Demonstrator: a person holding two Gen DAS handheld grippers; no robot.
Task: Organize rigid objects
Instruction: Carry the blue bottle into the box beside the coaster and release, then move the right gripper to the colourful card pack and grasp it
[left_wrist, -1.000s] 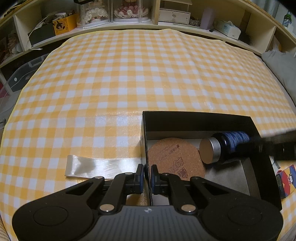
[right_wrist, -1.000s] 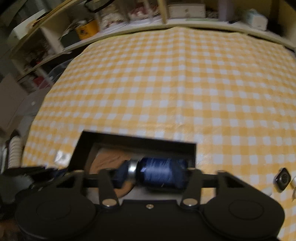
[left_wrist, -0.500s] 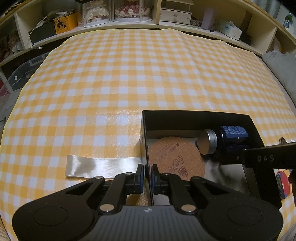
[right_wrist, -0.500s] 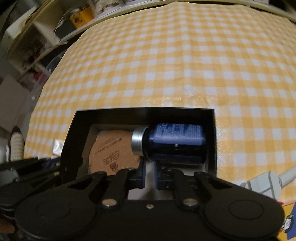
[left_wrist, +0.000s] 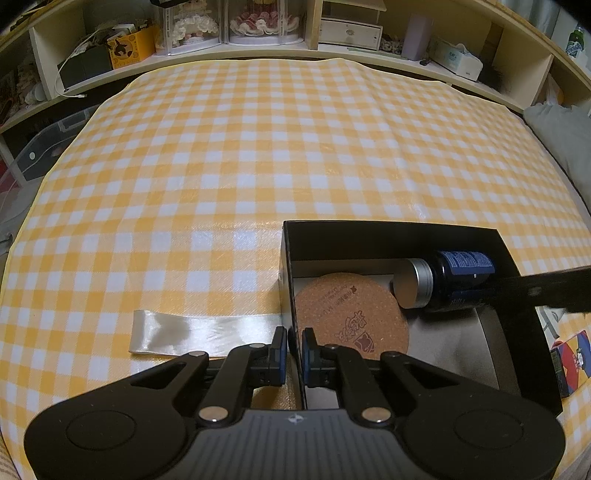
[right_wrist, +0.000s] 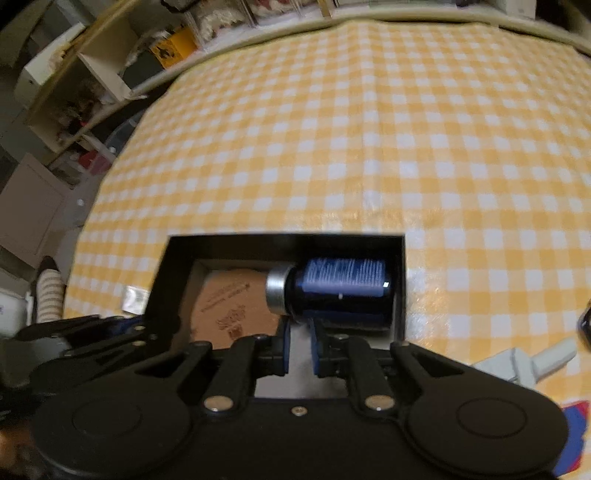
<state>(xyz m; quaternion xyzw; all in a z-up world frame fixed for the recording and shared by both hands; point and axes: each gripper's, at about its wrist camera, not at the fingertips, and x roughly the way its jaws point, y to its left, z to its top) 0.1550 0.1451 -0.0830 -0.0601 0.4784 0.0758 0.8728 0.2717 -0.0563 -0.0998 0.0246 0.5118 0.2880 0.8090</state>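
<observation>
While the box wall (left_wrist: 293, 332) is clamped by the left gripper (left_wrist: 290, 341), the right gripper (right_wrist: 299, 341), jaws narrow and empty, should be withdrawn clear of the bottle (right_wrist: 332, 291) lying at centre frame.

**Box at the near right of the bench, two things inside**

The box (left_wrist: 391, 236) sits on the bench (left_wrist: 258, 155) toward 4 o'clock. In it the coaster (left_wrist: 347, 314) lies flat at the left, and the bottle (left_wrist: 447, 280) lies on its side at the coaster's 2 o'clock, cap toward it. A ribbon (left_wrist: 192, 332) lies flat outside, at the box's 9 o'clock. Shelves (left_wrist: 295, 37) stand behind, at 12 o'clock.
</observation>
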